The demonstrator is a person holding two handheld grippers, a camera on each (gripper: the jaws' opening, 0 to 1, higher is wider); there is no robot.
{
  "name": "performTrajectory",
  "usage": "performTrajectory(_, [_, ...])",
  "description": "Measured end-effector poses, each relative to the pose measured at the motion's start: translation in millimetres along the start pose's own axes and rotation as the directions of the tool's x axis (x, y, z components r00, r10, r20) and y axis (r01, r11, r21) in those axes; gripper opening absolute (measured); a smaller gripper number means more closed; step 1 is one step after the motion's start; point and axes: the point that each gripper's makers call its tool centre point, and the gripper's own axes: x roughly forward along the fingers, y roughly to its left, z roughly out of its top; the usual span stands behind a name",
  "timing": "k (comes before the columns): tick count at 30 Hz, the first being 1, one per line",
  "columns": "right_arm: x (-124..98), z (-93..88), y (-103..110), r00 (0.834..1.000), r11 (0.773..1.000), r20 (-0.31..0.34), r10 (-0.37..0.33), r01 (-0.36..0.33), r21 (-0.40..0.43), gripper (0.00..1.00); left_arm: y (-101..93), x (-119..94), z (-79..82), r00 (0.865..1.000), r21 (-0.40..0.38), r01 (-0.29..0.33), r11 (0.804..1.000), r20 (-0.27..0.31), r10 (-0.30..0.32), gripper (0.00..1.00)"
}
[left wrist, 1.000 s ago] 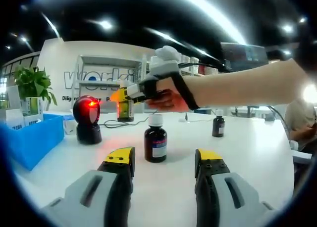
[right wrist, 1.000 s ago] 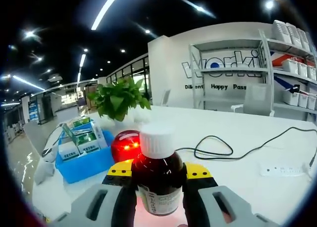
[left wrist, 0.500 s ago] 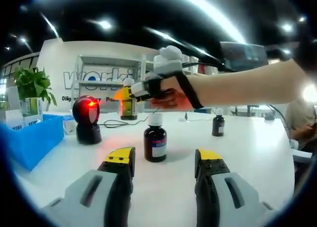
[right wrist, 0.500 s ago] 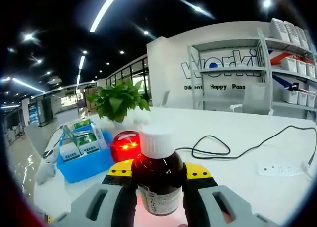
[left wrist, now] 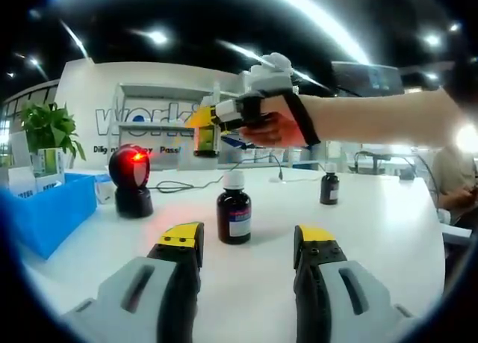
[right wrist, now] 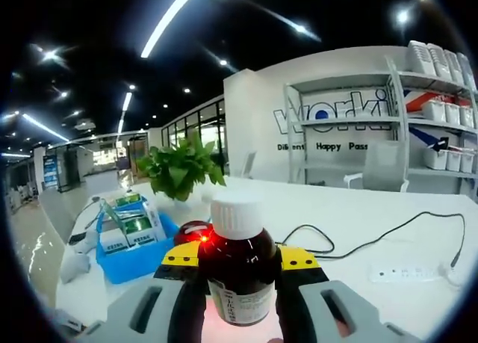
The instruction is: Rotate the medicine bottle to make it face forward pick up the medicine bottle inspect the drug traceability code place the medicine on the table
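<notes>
— What carries everything?

— A white desk (left wrist: 388, 231). Near its left edge, in the left gripper view, sits a blue bin (left wrist: 45, 208) with boxed medicine packs standing in it; the right gripper view shows the same bin (right wrist: 138, 253) with green-and-white boxes (right wrist: 131, 222) upright inside. A potted green plant (right wrist: 179, 167) stands just behind it.

— And the scanner?

— A round black barcode scanner (left wrist: 131, 180) with a red light glowing, standing on the desk between the bin and the middle. In the right gripper view its red dome (right wrist: 191, 231) peeks from behind the held bottle.

— Where is the medicine bottle?

— The brown medicine bottle (right wrist: 239, 272) with a white cap and a white label is clamped upright between the right gripper's (right wrist: 239, 262) yellow-tipped jaws, which press on both its sides. From the left gripper view that bottle (left wrist: 205, 130) is up in the air above the desk, beyond the scanner, carried by a hand (left wrist: 272, 126).

— The left gripper?

— The left gripper (left wrist: 246, 242) hovers low over the desk, jaws wide apart, gripping nothing.

— Other bottles?

— One brown bottle (left wrist: 234, 208) stands on the desk just ahead of those jaws; a smaller one (left wrist: 328, 184) stands farther back to the right. A black cable (right wrist: 351, 238) and a white power strip (right wrist: 407, 270) lie towards the far edge.
</notes>
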Motion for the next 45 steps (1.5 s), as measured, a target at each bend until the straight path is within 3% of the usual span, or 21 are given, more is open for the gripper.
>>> performTrajectory(10, [-44, 23.0, -7, 0.998, 1.0, 0.059, -0.012, 0.013, -0.025, 0.31, 0.8, 0, 0.6, 1.0, 0.0, -0.004, 1.0, 0.002, 0.004, 0.39])
performTrajectory(20, [-84, 24.4, -14, 0.995, 0.999, 0.097, -0.023, 0.025, -0.023, 0.31, 1.5, -1, -0.4, 1.0, 0.012, -0.01, 1.0, -0.004, 0.01, 0.39])
performTrajectory(23, [-93, 18.6, -14, 0.994, 0.999, 0.106, -0.028, 0.03, -0.016, 0.31, 1.0, 0, -0.7, 1.0, 0.017, -0.01, 1.0, -0.007, 0.011, 0.39])
performTrajectory(26, [-101, 10.3, -21, 0.991, 0.994, 0.12, -0.063, 0.073, -0.079, 0.31, 1.4, 0, -0.5, 1.0, 0.018, -0.011, 1.0, -0.007, 0.011, 0.39])
performTrajectory(36, [-124, -20.8, -32, 0.989, 0.989, 0.107, -0.098, 0.109, -0.101, 0.31, 0.9, 0, -1.0, 1.0, 0.022, -0.01, 1.0, -0.011, 0.01, 0.39])
performTrajectory(43, [-134, -44.9, -40, 0.989, 0.991, 0.098, -0.109, 0.116, -0.068, 0.31, 1.0, 0, -1.3, 1.0, 0.026, -0.013, 1.0, -0.013, 0.013, 0.39])
performTrajectory(45, [-139, -46.9, -42, 0.983, 0.992, 0.137, -0.119, 0.125, -0.034, 0.31, 1.1, 0, -1.5, 1.0, 0.026, -0.013, 1.0, -0.013, 0.013, 0.39])
